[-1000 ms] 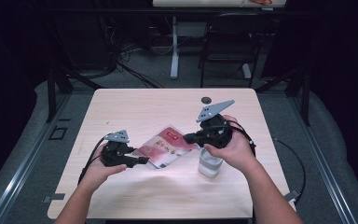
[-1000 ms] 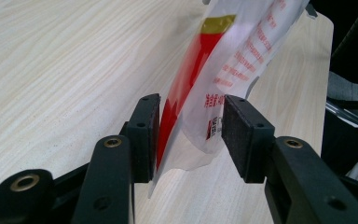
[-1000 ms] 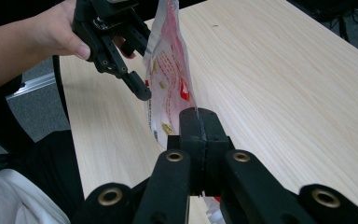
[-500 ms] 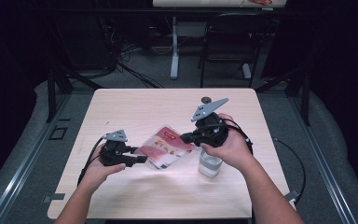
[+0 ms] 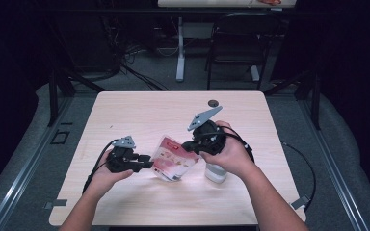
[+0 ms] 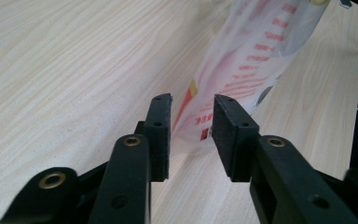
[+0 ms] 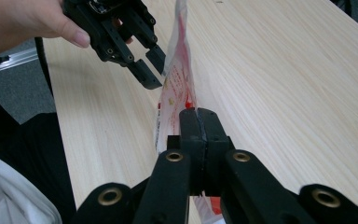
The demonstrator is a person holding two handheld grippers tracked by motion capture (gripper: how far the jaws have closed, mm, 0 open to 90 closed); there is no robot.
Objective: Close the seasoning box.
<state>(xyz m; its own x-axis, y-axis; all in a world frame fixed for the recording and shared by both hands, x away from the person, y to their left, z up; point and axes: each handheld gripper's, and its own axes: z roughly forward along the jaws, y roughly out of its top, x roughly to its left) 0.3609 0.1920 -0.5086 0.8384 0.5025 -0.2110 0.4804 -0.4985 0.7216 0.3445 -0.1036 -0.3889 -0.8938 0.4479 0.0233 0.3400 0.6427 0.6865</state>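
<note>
Pinching the pouch [image 5: 174, 162] above the table's near middle, the right gripper [image 7: 198, 122] stays pressed together; the left gripper [image 6: 192, 123] has just been narrowing around its lower edge, not yet touching.

A red-and-white printed plastic pouch [image 5: 174, 160] stands tilted, lifted off the desk [image 5: 139, 110] near the middle of its front half.

Pouch [image 5: 172, 161] btwn grippers, bottle [image 5: 216, 172] right of it, on table [image 5: 139, 110]
</note>
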